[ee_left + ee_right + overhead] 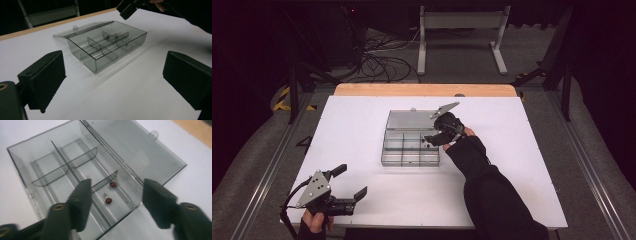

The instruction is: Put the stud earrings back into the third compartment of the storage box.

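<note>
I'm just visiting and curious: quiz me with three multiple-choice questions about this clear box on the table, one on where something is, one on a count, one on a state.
1. Where does the right gripper hover?
A. over the box's right end
B. at the table's near left corner
C. off the table

2. How many small red beads lie in the box?
A. none
B. two
C. five

3. How is the box's lid?
A. shut
B. taken away
C. open, laid back flat

Answers:
1 A, the high view shows it above the box's right compartments.
2 B, the right gripper view shows two beads in one compartment.
3 C, the lid lies flat on the table behind the box.
</note>
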Available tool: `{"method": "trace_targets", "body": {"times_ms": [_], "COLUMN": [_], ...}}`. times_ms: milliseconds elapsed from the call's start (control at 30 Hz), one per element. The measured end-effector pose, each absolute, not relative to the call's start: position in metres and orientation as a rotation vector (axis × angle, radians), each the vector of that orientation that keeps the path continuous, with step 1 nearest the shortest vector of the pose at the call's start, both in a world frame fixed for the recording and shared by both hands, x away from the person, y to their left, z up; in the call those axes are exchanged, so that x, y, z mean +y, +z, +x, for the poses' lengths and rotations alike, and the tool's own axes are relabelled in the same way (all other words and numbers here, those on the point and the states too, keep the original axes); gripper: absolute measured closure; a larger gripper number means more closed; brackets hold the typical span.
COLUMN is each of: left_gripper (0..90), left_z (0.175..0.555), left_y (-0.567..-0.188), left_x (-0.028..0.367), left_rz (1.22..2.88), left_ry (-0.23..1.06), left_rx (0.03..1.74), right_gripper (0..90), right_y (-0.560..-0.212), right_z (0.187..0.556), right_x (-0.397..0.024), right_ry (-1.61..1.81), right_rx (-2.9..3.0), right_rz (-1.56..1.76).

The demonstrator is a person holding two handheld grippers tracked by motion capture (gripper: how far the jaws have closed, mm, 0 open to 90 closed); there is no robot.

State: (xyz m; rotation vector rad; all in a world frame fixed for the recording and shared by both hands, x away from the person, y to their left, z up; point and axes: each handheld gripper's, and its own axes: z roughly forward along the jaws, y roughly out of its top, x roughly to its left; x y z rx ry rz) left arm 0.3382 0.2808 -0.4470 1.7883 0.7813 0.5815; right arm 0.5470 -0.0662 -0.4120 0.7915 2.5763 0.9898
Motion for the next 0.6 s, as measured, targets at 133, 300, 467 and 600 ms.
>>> {"method": "trace_targets", "body": {"times_ms": [133,300,467,600], "left_gripper": [5.1,5.1,5.0,5.0], "left_z": [0.338,0.338,0.338,0.338], "left_y": [-0.447,-0.447,-0.447,-0.447], "left_x": [0.281,0.281,0.281,0.28], "left_rz": [1.783,1.784,1.783,1.79], "left_ry": [0.584,0.583,0.579,0.587], "left_rx": [0.783,0.785,0.789,0.782], "right_gripper": [28.1,19.7,13.2,9.0], "right_y": [-0.401,-0.39,-0.383,-0.379], "right_z": [0.539,0.524,0.508,0.496], "right_x": [-0.076,-0.087,-0.098,-0.107], "right_ry": [1.053,1.121,1.173,1.201], "right_rx": [2.563,2.55,2.526,2.509], "right_rz": [0.782,0.758,0.721,0.695]}}
